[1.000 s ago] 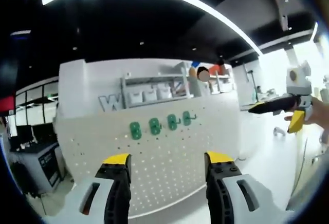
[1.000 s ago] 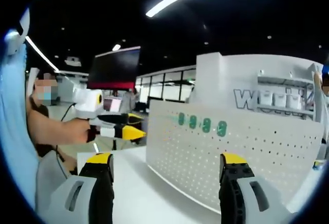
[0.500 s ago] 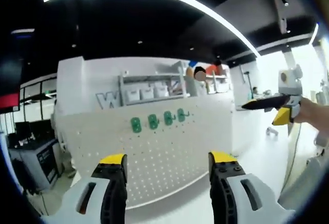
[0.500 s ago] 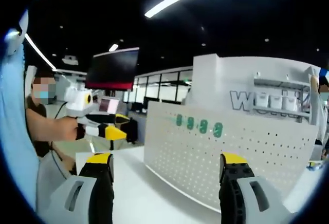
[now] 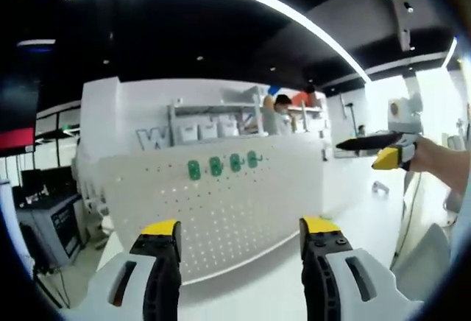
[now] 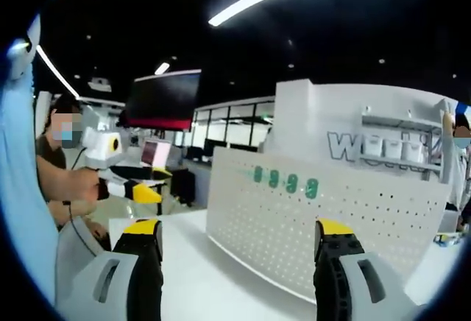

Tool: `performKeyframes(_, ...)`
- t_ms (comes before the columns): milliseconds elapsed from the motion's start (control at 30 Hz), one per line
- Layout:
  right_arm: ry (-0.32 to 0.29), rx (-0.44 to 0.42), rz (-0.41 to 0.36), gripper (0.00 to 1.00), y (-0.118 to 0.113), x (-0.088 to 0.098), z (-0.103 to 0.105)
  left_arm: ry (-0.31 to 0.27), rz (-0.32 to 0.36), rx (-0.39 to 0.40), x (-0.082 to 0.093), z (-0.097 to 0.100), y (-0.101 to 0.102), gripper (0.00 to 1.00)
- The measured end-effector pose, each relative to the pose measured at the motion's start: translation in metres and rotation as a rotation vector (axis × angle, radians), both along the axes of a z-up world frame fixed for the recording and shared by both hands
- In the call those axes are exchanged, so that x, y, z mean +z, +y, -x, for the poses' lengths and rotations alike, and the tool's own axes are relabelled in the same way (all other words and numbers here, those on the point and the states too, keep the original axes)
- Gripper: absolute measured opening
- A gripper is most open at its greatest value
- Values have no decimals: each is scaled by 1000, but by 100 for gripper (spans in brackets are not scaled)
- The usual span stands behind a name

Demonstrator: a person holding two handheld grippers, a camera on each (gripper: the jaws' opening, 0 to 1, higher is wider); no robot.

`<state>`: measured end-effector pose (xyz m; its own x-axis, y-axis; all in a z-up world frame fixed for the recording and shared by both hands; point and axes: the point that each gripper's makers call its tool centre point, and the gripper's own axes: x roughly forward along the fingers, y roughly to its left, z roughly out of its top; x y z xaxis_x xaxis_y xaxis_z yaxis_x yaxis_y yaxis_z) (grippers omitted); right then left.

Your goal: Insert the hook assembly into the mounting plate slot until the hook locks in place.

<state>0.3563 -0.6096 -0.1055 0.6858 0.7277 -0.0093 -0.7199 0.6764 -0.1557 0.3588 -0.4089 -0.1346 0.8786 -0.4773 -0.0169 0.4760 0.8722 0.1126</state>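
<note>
A white pegboard (image 5: 228, 210) stands upright on the white table, seen also as the pegboard (image 6: 346, 218). Several green hook pieces (image 5: 223, 164) hang in a row near its top edge; in the right gripper view the same green hook pieces (image 6: 284, 181) sit at its upper left. My left gripper (image 5: 241, 227) is open and holds nothing, some way short of the board. My right gripper (image 6: 239, 227) is open and holds nothing too. The right gripper (image 5: 375, 150) floats in a hand at the right of the left gripper view. The left gripper (image 6: 129, 188) is held at the left of the right gripper view.
A white table (image 6: 199, 277) carries the board. Behind it stands a white wall with a shelf of white bins (image 5: 206, 127). A dark screen (image 6: 163, 100) and desks lie at the far left. People stand in the background near the shelf.
Both cameras have drifted slightly, and the board looks a little farther off. In the right gripper view the left gripper has moved left and down. In the left gripper view the right gripper has shifted left.
</note>
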Motion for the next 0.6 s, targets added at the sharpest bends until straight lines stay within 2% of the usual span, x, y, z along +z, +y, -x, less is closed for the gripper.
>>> performKeyframes(267, 14, -16, 3, 86, -3, -6, 5, 27, 1, -10, -8, 12, 1, 69)
performKeyframes(600, 11, -38, 1, 86, -9, -5, 5, 30, 2, -24, -12, 21, -2, 68)
